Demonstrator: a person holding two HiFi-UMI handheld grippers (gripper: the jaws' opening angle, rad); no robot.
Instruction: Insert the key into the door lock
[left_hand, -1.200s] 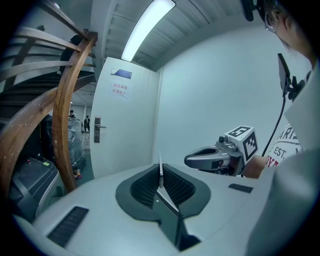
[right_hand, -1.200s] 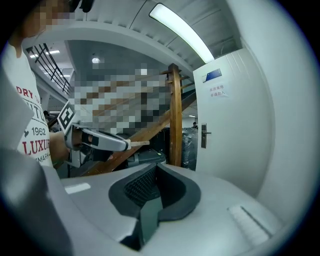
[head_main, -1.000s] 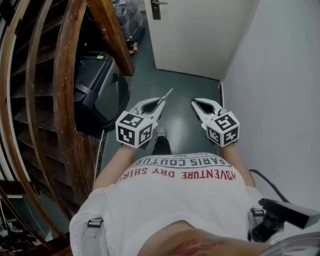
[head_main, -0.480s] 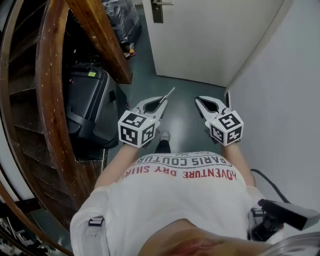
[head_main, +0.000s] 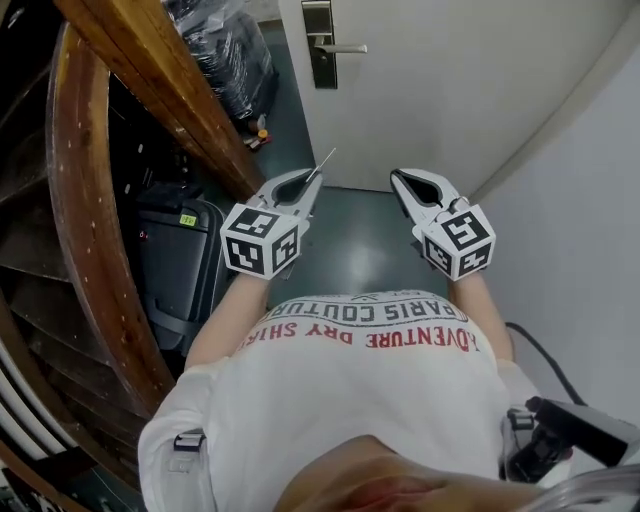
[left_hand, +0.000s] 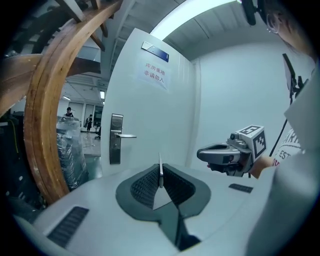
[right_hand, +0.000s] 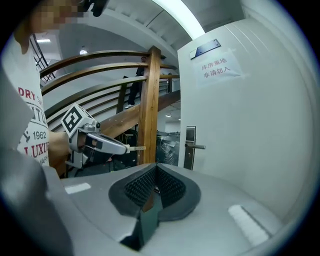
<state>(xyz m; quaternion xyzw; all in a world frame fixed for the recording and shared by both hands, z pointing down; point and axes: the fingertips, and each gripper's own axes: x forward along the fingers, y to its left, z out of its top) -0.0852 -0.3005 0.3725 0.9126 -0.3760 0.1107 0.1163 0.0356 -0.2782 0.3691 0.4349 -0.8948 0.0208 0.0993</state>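
Observation:
A thin metal key (head_main: 322, 163) sticks forward out of my left gripper (head_main: 308, 183), which is shut on it. In the left gripper view the key (left_hand: 160, 170) stands edge-on between the closed pads. The white door (head_main: 450, 80) is ahead, and its metal lock plate (head_main: 321, 45) with a lever handle (head_main: 343, 48) lies well beyond the key tip. My right gripper (head_main: 400, 178) is level with the left one, shut and empty. The right gripper view shows the lock plate (right_hand: 190, 147) and the left gripper (right_hand: 125, 148) with the key (right_hand: 137, 148).
A curved wooden stair rail (head_main: 150, 70) and beam run along the left. A black case (head_main: 175, 270) stands under them, with plastic-wrapped goods (head_main: 225, 50) behind. A white wall (head_main: 590, 200) closes the right side. A paper notice (left_hand: 155, 74) hangs on the door.
Both grippers have travelled forward along the corridor towards the door. The lock plate and handle have come fully into the head view, and the black case has slid back on the left.

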